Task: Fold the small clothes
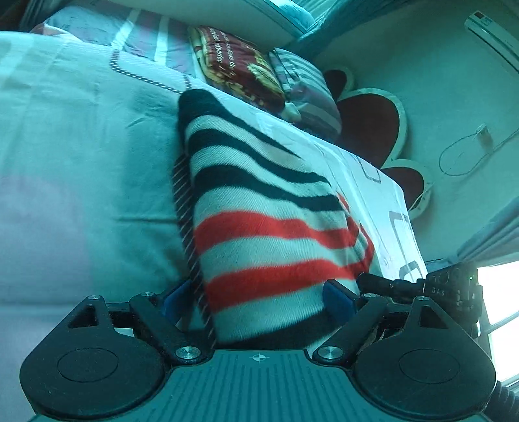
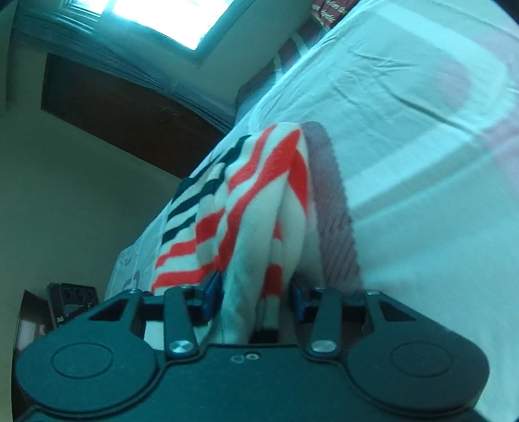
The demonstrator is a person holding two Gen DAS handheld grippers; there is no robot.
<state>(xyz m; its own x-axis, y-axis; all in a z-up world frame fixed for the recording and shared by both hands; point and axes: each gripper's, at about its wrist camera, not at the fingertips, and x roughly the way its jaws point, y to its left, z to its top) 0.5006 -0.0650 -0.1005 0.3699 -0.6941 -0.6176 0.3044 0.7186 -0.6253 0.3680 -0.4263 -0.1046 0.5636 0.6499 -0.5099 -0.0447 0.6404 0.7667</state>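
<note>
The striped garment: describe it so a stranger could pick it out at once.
On the pale bed sheet, between both grippers' jaws, lies the striped garment. It is a knit with white, navy and red bands, unlike the dark red printed blanket near the pillows.

Both views are washed in a cool teal cast, with daylight blown out at a window (image 2: 155, 19) in the upper left of the right wrist view. Fisheye bending is seen at the edges, and the striped garment (image 1: 259, 211) is softened by blur.
</note>
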